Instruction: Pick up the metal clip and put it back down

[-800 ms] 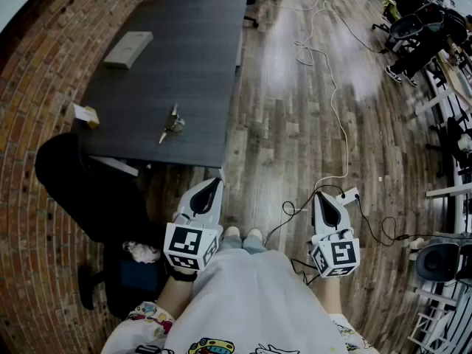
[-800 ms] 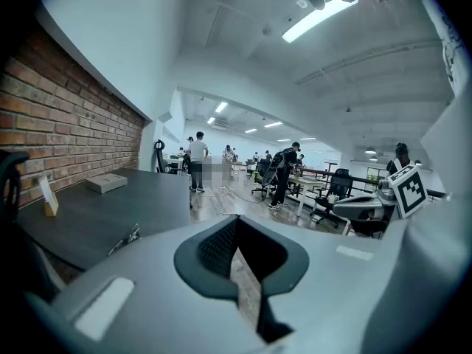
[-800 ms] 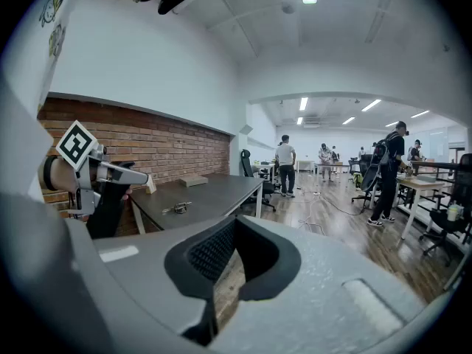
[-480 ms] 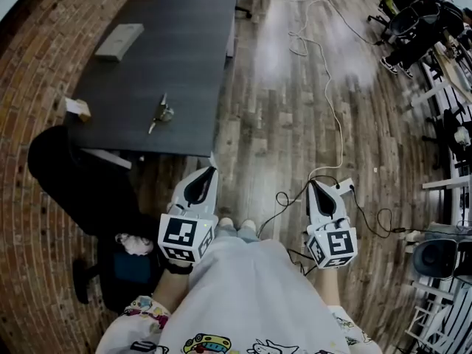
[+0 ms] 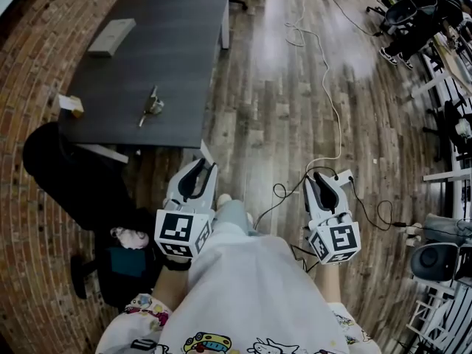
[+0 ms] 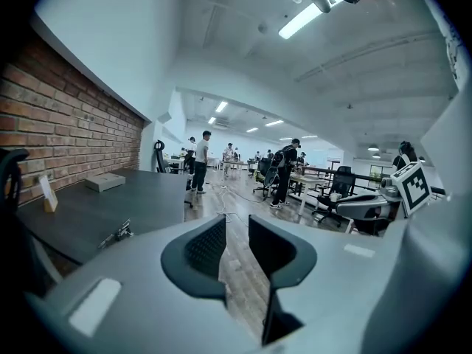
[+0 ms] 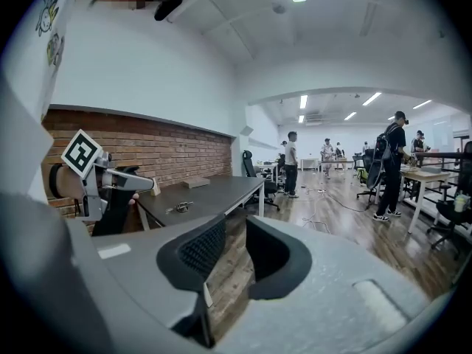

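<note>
Both sets of fingers are hanging released and empty, left fingers (image 6: 200, 251) and right fingers (image 7: 198, 255) each showing a narrow gap with only floor behind it. The metal clip (image 5: 151, 106) is lying on the dark tabletop (image 5: 177, 43) near its front edge, well apart from me. I'm judging the approach goes best by closing in on that edge first, leading with the left fingers since that side is nearer, then spreading them wider and squaring them across the clip's body, not its thin end.

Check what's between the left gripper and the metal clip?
Head view: only wood-plank floor and bare dark grey tabletop separate the left gripper from the small silver metal clip.
</note>
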Demonstrator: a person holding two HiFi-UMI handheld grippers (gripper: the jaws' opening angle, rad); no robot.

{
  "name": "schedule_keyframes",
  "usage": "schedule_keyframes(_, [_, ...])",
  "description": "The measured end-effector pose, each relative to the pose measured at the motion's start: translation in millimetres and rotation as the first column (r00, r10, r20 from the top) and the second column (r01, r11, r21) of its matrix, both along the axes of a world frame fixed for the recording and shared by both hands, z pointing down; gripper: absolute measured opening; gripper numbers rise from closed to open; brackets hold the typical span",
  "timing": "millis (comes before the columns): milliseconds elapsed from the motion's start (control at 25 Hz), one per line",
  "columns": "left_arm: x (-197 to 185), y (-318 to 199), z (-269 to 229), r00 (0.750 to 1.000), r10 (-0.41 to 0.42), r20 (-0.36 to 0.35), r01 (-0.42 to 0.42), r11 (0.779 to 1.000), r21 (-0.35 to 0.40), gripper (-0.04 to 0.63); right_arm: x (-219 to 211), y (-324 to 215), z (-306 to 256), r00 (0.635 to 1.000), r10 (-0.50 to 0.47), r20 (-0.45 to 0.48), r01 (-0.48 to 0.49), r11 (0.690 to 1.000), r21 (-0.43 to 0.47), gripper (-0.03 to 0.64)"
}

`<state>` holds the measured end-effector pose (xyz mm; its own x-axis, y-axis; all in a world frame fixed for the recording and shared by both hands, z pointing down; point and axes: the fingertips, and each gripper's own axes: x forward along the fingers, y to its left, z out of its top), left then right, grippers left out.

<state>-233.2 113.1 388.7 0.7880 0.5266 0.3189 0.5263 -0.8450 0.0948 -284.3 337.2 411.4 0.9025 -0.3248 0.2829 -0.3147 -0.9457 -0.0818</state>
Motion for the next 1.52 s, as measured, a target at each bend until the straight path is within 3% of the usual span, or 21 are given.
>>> schedule_keyframes(320, [38,3,18,0.999,-0.011,0.037,0.011,1.000,0.008,0.127,34,0,20,0.997,-0.037,0.063,0.035,0.999,0.020,0.140])
schedule_keyframes(760, [173,-5,13,0.999,-0.044,0.022,0.044,0.999,-0.008,0.162,171,-5,12,0.997,-0.055,0.053,0.052,0.998,0.044,0.173])
schedule_keyframes(1000, [224,-12,9,0.998,-0.063,0.021,0.063,0.998,-0.002,0.182,225,-9,12,0.996,-0.067,0.062,0.063,0.996,0.069,0.191])
schedule_keyframes(1280, [257,-29,10,0.995,-0.098,0.022,0.098,0.995,-0.012,0.202,268,-27,12,0.992,-0.110,0.063,0.106,0.992,0.070,0.201])
schedule_keyframes(1520, [266,-61,13,0.975,-0.218,0.037,0.219,0.975,-0.031,0.210,307,-61,7,0.963,-0.259,0.074,0.256,0.965,0.046,0.209])
